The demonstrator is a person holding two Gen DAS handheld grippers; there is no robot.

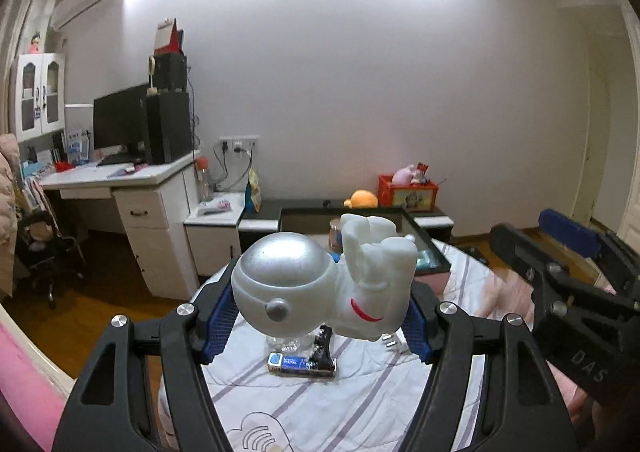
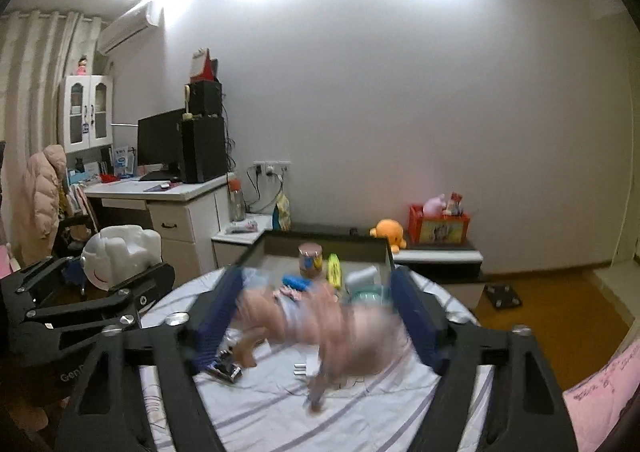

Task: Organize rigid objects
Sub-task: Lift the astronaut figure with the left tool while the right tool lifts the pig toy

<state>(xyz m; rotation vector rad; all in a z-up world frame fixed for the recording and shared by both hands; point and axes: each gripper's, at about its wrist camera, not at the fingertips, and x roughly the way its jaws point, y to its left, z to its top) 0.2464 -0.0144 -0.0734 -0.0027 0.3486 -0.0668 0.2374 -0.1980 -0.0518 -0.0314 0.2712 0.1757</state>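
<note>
An astronaut figurine (image 1: 320, 284) is being pinched between the blue pads of the left gripper (image 1: 316, 316), lifted above the striped bedsheet (image 1: 360, 404). A blurred doll (image 2: 320, 328) is being carried between the pads of the right gripper (image 2: 316, 316). A dark tray (image 2: 320, 244) is lying at the bed's far edge.

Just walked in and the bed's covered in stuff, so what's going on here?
A person is tidying toys off the bed with a tool in each hand. The left tool grips a white astronaut figure, lifted clear of the sheet. The right tool has a doll between its pads, too blurred to tell if they press on it. Ahead sits a dark tray already holding several toys.
</note>
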